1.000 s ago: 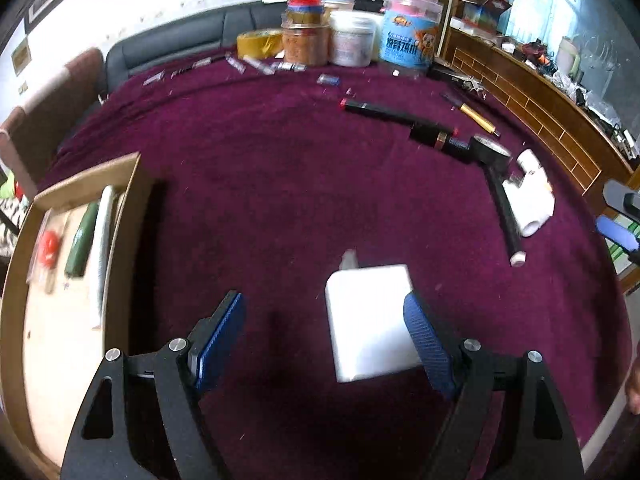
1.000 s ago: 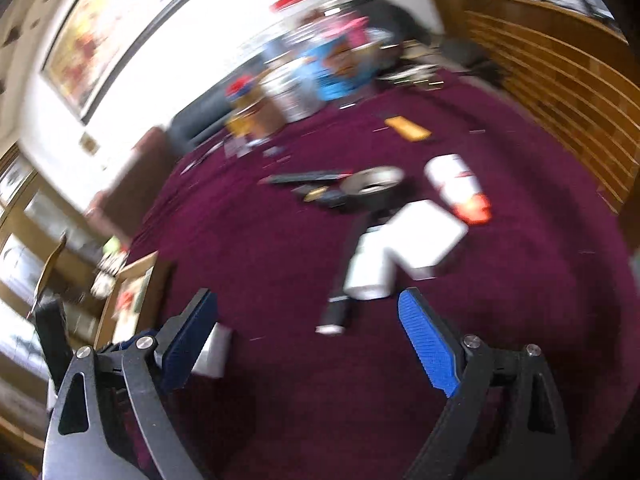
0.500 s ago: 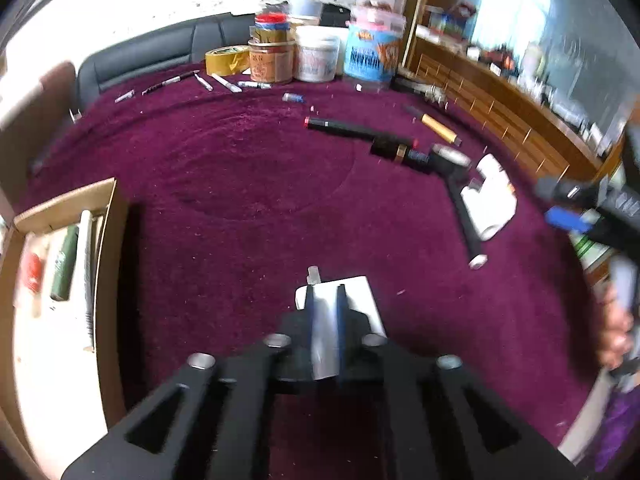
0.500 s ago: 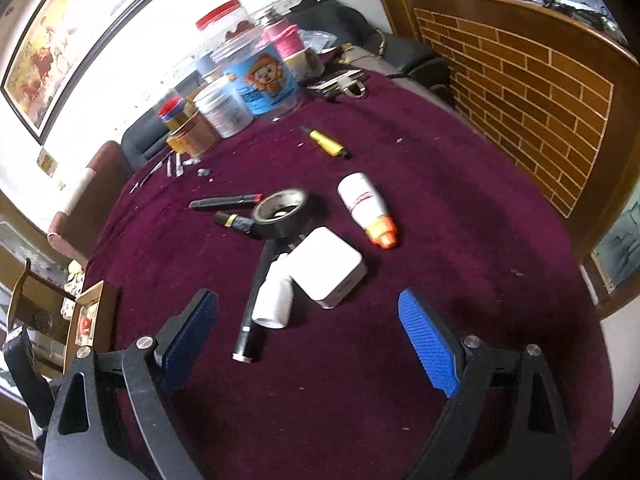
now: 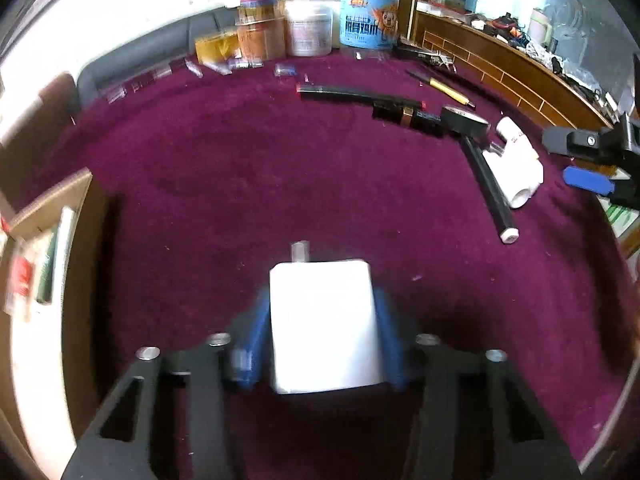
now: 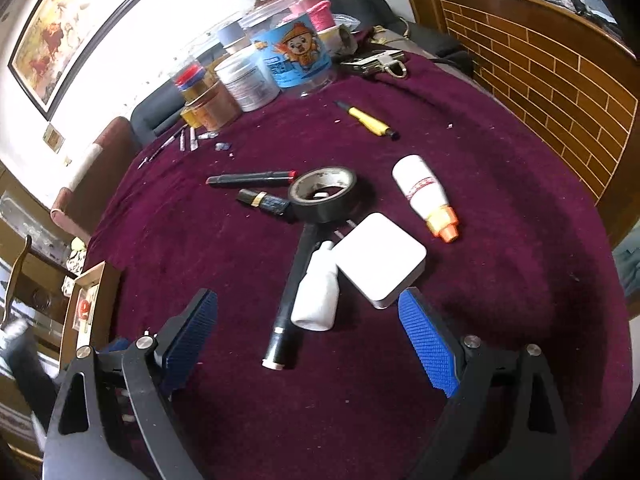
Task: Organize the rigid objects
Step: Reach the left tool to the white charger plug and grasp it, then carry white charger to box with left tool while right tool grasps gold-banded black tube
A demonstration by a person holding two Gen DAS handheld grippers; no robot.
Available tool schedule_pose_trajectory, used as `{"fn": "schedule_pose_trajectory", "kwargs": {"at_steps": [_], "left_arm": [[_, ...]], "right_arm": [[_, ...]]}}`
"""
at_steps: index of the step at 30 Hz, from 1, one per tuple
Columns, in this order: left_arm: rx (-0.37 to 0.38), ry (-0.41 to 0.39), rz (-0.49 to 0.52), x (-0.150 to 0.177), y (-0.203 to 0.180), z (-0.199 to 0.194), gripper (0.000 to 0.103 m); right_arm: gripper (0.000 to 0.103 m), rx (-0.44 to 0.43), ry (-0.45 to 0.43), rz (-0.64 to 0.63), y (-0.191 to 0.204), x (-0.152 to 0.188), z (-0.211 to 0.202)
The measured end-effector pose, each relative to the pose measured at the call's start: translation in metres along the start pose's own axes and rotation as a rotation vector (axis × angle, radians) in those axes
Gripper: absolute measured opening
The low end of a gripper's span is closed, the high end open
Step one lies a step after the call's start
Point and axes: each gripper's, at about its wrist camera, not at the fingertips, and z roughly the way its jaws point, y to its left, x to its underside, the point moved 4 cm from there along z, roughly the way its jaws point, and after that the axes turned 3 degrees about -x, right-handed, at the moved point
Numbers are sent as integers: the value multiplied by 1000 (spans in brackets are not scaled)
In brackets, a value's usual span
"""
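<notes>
Two sets of tongs work the maroon bench (image 5: 248,168). The left tongs (image 5: 324,344) bracket a white charger (image 5: 324,324), blue pads at its sides, jaws opening, so the grip looks loose. Right of the charger, the right tongs (image 6: 320,344) are spread wide before a white bottle (image 6: 318,290), likely next.

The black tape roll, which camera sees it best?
The right wrist view: the black tape roll lies near the middle, sharp, with its hole showing. The left wrist view shows it small, far right and edge-on.
</notes>
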Motion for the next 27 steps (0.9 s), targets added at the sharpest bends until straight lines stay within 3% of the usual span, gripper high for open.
{"fn": "schedule_pose_trajectory", "kwargs": {"at_steps": [3, 8, 12, 16, 19, 22, 27], "left_arm": [[93, 11, -66, 1, 11, -4, 40], [111, -43, -103, 3, 24, -29, 40], [157, -68, -150, 5, 35, -50, 40], [174, -84, -191, 7, 49, -65, 40], [169, -91, -219, 10, 65, -76, 40], [144, -106, -255, 15, 89, -87, 40], [88, -133, -325, 24, 132, -103, 40]], "right_arm": [[92, 32, -8, -11, -6, -5, -5], [92, 55, -18, -30, -7, -18, -3], [92, 70, 5, -105, 18, -32, 18], [92, 78, 71, -257, 55, -49, 57], [81, 113, 129, -373, 74, -59, 89], [62, 142, 209, -418, 78, -64, 120], [56, 185, 269, -459, 82, -70, 147]]}}
